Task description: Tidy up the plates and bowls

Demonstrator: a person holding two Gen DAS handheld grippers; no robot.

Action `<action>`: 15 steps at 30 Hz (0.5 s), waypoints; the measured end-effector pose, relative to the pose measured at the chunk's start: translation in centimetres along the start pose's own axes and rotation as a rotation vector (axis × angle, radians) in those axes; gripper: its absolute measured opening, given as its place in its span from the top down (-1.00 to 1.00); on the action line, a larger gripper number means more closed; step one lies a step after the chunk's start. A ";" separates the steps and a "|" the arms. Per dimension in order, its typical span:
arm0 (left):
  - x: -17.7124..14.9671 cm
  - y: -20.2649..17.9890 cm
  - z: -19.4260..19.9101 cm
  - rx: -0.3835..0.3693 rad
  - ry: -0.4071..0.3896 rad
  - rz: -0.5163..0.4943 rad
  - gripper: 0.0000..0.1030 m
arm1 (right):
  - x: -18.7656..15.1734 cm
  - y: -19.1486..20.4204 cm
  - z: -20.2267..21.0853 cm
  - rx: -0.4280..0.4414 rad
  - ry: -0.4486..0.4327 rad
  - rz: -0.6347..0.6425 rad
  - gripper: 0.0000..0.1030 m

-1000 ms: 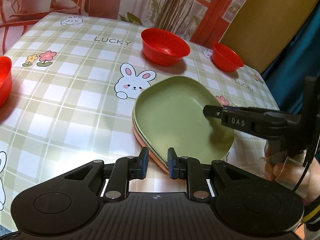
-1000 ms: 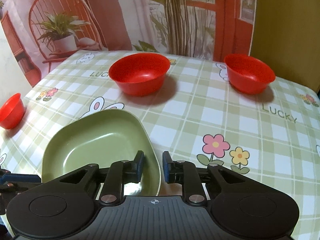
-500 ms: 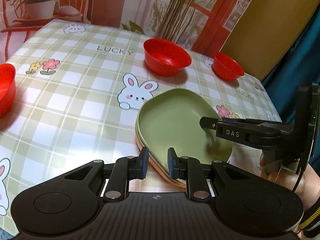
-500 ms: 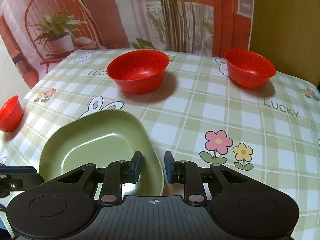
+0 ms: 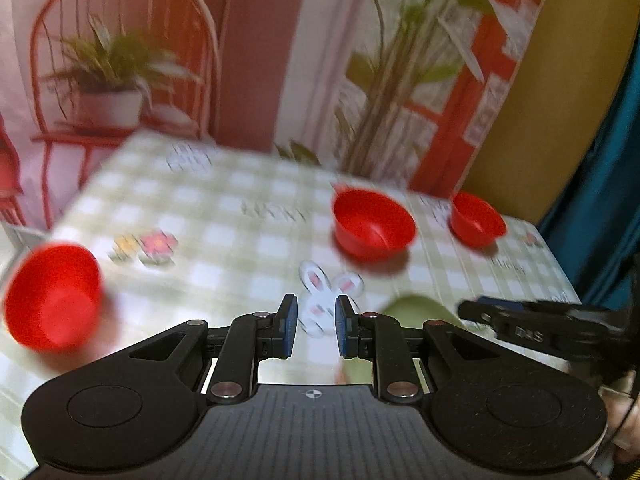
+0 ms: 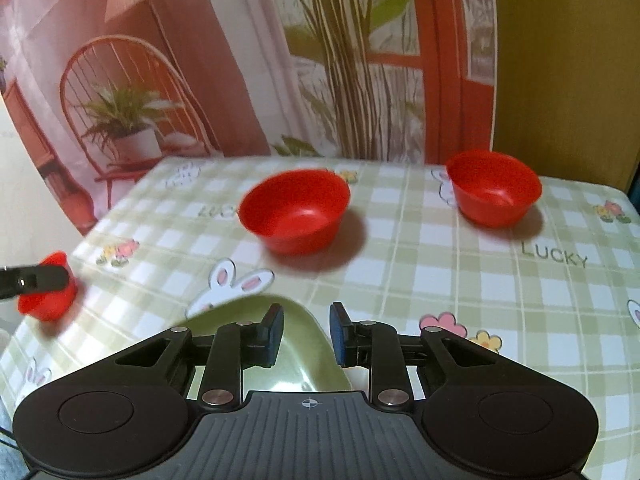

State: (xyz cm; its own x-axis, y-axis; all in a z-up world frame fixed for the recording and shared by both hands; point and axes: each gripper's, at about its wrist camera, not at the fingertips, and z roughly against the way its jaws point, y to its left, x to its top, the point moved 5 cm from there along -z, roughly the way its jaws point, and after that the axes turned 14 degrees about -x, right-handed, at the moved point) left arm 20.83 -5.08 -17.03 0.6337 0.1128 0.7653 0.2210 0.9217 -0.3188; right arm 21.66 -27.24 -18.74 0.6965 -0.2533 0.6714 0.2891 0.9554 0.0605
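- The left gripper [image 5: 313, 327] has its jaws parted by a modest gap and nothing between them; through the gap shows a rabbit print [image 5: 324, 296] on the checked cloth of the surface [image 5: 224, 248].
- The left wrist view is blurred, so fine detail cannot be read there.
- The right gripper [image 6: 306, 333] also has its jaws apart and holds nothing; its left finger [image 6: 272, 330] stands over the inside of the green plate [image 6: 298, 360], its right finger over the cloth just past the plate's rim. Whether either finger touches the plate cannot be told.
- The green plate lies on the near part of the surface, close under both grippers; in the left wrist view only a strip of it [image 5: 416, 308] shows between the left gripper's body and the right gripper [image 5: 500, 318] coming in from the right side.
- A large red bowl [image 6: 295, 210] stands upright near the middle of the surface, beyond the plate and apart from it.
- A second red bowl [image 6: 494, 187] stands toward the far right corner, well apart from the large one.
- A third red bowl [image 5: 52, 296] sits near the left edge of the surface; in the right wrist view the tip of the left gripper [image 6: 34, 280] partly covers it.
- A person's hand [image 5: 624, 412] shows at the right edge of the left wrist view, behind the right gripper.
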 end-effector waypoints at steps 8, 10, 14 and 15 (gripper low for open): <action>3.6 3.1 3.7 0.047 -0.136 -0.011 0.59 | 1.9 2.7 1.4 0.024 -0.031 -0.019 0.55; 4.1 3.8 4.7 0.054 -0.163 -0.010 0.59 | 2.3 3.5 1.6 0.031 -0.038 -0.017 0.55; 4.8 5.2 6.1 0.091 -0.202 -0.019 0.59 | 3.1 5.5 2.0 0.049 -0.045 -0.007 0.55; 4.9 5.5 6.4 0.098 -0.205 -0.022 0.59 | 3.2 6.1 2.1 0.056 -0.046 -0.002 0.55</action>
State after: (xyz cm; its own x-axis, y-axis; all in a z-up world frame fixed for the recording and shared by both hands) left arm 20.40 2.94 -11.48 0.4631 0.1558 0.8725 0.1543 0.9552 -0.2524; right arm 24.34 -21.90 -14.66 0.6648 -0.2493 0.7042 0.2526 0.9622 0.1021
